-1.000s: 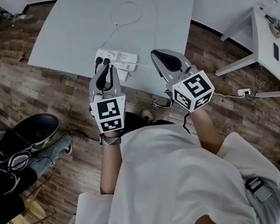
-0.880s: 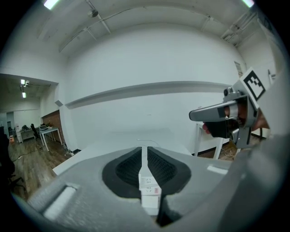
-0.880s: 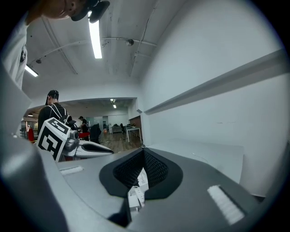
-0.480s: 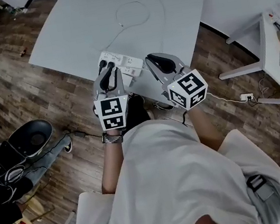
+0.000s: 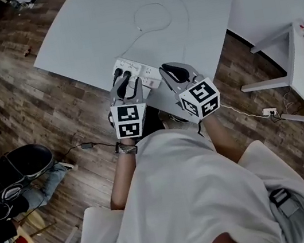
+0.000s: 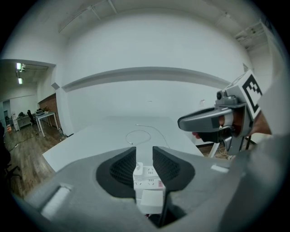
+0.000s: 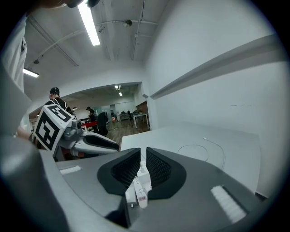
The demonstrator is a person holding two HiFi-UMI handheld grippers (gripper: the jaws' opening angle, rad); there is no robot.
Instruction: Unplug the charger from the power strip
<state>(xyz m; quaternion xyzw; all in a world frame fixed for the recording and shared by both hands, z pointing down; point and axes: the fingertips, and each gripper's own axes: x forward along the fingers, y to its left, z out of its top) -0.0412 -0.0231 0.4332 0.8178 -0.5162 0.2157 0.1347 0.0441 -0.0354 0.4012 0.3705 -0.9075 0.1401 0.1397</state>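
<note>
Fingers [image 6: 120, 170] of the left gripper [image 6: 144, 152] are seen parted, having just been opening, nothing gripped; those of the right gripper [image 7: 143, 150] are held narrowly apart, empty. Just beyond both, a small white charger [image 6: 137, 168] is plugged into the white power strip [image 6: 149, 182] on the table [image 5: 82, 25], its cable [image 5: 151, 16] looped behind.

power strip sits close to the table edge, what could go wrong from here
1. The power strip lies near the table edge; unless the right gripper pins it, pulling the charger may drag it off.
2. The left gripper, whose jaws have just been opening with nothing gripped, might close on the thin cable rather than the charger body.
</note>
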